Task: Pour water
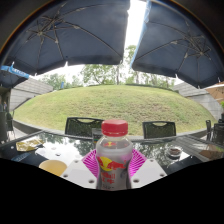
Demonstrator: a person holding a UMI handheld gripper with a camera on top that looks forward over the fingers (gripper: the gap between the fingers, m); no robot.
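Between the two fingers of the gripper point(113, 168) stands a clear plastic bottle point(113, 160) with a red cap and a red-and-yellow label. Both pink pads point(91, 163) sit against its sides, so the gripper appears closed on it, holding it upright. Label writing is too small to read, and no brand can be confirmed. Beside the bottle, on the glass table point(60, 148), lies a round yellow object point(54, 167), possibly a cup or lid; which it is cannot be told. A small dark item point(175, 153) rests further along the table. Two dark chairs point(82, 126) stand beyond, then a lawn point(112, 103) with trees, under two umbrellas point(70, 30).

Risk assessment: the cap appears to be on, so tipping now would likely pour nothing. A smooth bottle could also slip or rotate in the pads when tilted.
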